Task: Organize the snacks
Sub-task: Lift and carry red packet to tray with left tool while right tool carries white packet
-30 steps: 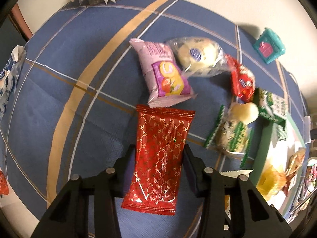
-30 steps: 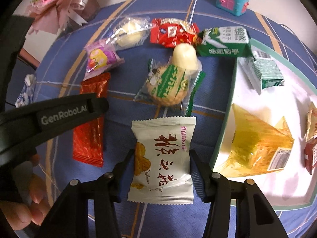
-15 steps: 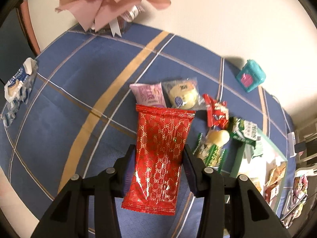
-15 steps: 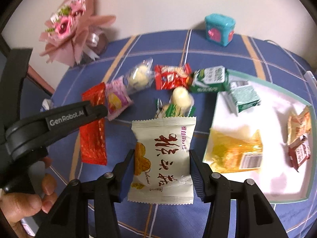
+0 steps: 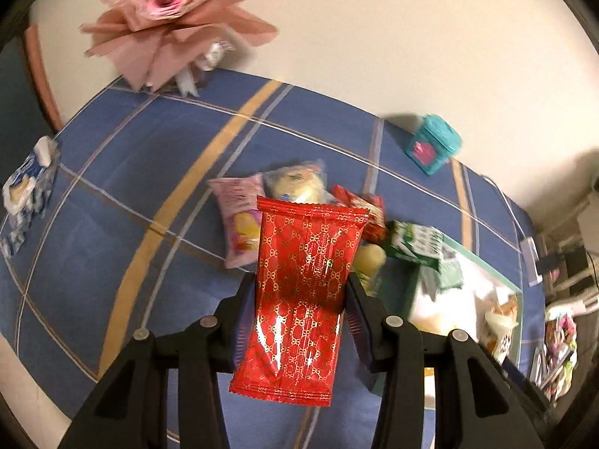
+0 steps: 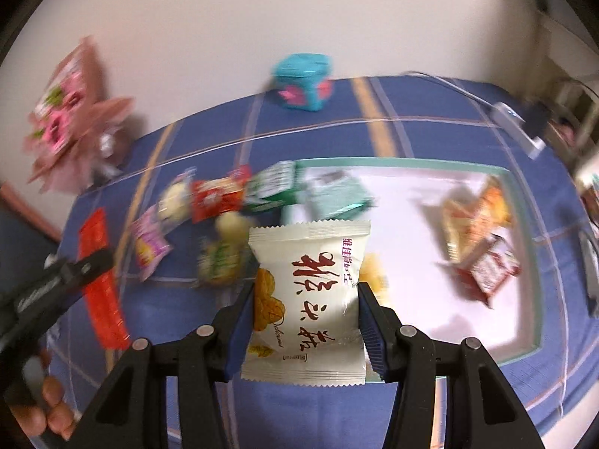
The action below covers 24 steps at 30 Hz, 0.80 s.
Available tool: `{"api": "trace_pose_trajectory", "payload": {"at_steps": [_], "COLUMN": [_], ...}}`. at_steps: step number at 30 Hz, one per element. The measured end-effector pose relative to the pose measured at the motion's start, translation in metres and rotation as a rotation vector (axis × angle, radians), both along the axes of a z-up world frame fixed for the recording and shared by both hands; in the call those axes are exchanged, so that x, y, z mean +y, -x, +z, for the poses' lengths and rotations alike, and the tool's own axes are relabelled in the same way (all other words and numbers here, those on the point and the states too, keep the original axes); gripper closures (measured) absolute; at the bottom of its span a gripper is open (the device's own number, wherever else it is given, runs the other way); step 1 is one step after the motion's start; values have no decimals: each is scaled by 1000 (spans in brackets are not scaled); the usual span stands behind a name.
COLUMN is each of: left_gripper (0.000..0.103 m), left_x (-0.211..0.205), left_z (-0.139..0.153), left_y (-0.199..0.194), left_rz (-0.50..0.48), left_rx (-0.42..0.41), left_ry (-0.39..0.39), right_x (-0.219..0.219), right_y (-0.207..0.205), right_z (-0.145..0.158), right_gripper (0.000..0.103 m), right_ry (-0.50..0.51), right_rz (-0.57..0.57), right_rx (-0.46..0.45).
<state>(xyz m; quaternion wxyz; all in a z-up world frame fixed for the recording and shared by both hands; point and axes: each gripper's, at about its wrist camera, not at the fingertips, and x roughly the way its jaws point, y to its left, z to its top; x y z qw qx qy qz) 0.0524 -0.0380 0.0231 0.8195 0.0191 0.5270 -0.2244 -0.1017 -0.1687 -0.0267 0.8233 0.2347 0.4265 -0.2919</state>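
Left hand-held gripper (image 5: 301, 299): pads pinched the sides of a glossy red foil snack packet with a gold pattern (image 5: 303, 292), held clear above the counter with the blue plaid cloth (image 5: 112, 202).

Right hand-held gripper (image 6: 305, 299): pads pinched a white plastic snack pouch with red characters (image 6: 309, 295), held above the near left corner of the white rectangular tray with a green rim (image 6: 524, 224).

On the cloth, at 12 o'clock from the red packet: a pink snack bag (image 5: 239, 224), a clear-wrapped yellow bun (image 5: 295, 183) and a small red wrapper (image 5: 368, 213), lying close together. At 2 o'clock: a green-and-white carton (image 5: 415, 239) at the tray edge.

In the tray: a pale green packet (image 6: 337, 194) at its far left corner; an orange bag (image 6: 475, 217) and a dark red sachet (image 6: 490, 269) at its right side.

By the wall: a teal box with pink hearts (image 6: 303, 82) and a pink wrapped bouquet (image 5: 176, 18).
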Motion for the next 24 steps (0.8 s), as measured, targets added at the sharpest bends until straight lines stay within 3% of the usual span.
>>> {"api": "trace_pose_trajectory", "payload": {"at_steps": [12,19,24], "left_gripper": [56,56,55], "left_x": [-71,-110,-133], "left_z": [0,-2,-10], "left_y": [59,99,112], "left_rz": [-254,-392,-446], "left_rx": [-5,-48,-32], "left_ry": [2,-18,-11], "right_x": [-74,-93,-98], "right_y": [65,91,100], "right_z": [5,4,4], "right_gripper": [48,48,48], "right_ry": [11,-14,-20], "right_rz": [-288,-377,-397], "right_rx": [-2,-23,-35]}}
